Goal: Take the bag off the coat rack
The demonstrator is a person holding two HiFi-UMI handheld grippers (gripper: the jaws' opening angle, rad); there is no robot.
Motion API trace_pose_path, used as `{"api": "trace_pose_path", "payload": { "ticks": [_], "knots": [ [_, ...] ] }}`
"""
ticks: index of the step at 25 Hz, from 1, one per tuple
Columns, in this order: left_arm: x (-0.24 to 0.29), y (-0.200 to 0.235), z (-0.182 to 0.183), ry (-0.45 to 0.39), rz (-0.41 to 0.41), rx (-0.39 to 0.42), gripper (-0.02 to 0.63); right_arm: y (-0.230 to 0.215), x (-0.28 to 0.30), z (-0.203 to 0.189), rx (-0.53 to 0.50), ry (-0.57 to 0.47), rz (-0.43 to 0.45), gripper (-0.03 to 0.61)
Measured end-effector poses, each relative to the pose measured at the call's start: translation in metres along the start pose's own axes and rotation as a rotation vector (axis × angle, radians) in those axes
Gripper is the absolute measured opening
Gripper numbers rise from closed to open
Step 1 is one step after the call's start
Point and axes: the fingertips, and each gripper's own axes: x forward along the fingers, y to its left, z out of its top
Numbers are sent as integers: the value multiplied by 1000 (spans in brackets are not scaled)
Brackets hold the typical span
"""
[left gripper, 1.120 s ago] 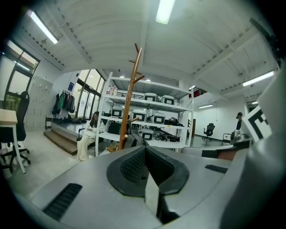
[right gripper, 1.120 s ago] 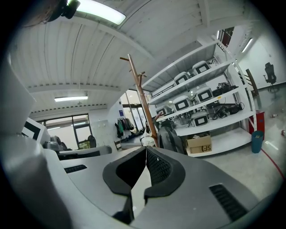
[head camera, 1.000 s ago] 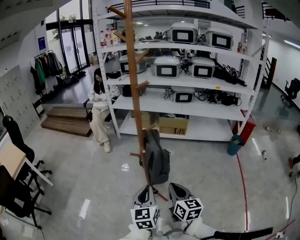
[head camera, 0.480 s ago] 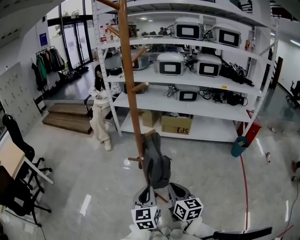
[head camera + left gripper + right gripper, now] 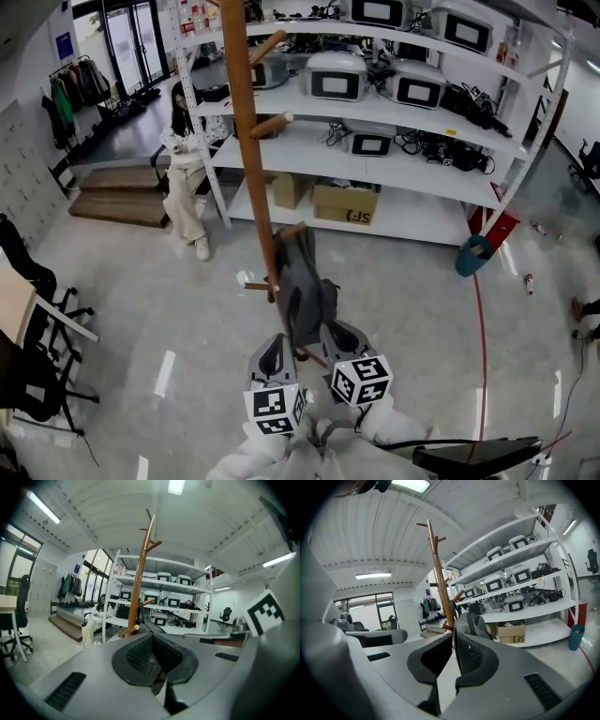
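- Head view: shows the bag (image 5: 302, 286) hanging from a low peg (image 5: 291, 229) on the coat rack (image 5: 246, 141), at 12 o'clock from both claws. Finds the left gripper (image 5: 272, 343) and right gripper (image 5: 336, 331) side by side just short of it, touching nothing. Risks shoving the pack sideways and rocking the pole, most likely if pushed in clenched.
- Left gripper view: reads as clenched on nothing, pads together. Puts the pole at 12 o'clock, with the bag just past the jaw tips. Could butt against the fabric and grip nothing unless opened first.
- Right gripper view: likewise clenched and empty. Places the bag at 1 o'clock, beyond the tips. Might snag the strap (image 5: 470, 620) on the upslanted peg if pulled straight back rather than lifted — could tip the rack.
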Motion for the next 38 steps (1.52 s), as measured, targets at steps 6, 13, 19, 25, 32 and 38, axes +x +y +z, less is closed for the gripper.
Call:
{"api": "trace_pose_path", "payload": {
  "ticks": [6, 13, 19, 25, 32, 38],
  "knots": [
    [-11, 22, -13, 43, 62, -23, -12, -10, 32, -5, -30, 49, -7, 168],
    [-11, 41, -18, 50, 117, -41, -12, -16, 60, -6, -116, 90, -35, 290],
    [1, 51, -18, 47, 139, -61, -12, -24, 85, -2, -183, 112, -40, 327],
    [14, 58, -17, 55, 144, -76, -12, -25, 109, -12, -252, 184, 0, 333],
    [23, 67, -23, 80, 147, -91, -12, -34, 117, -14, -198, 171, -11, 320],
    [27, 69, -23, 83, 137, -90, -12, -29, 117, -20, -137, 179, 12, 205]
  ]
}}
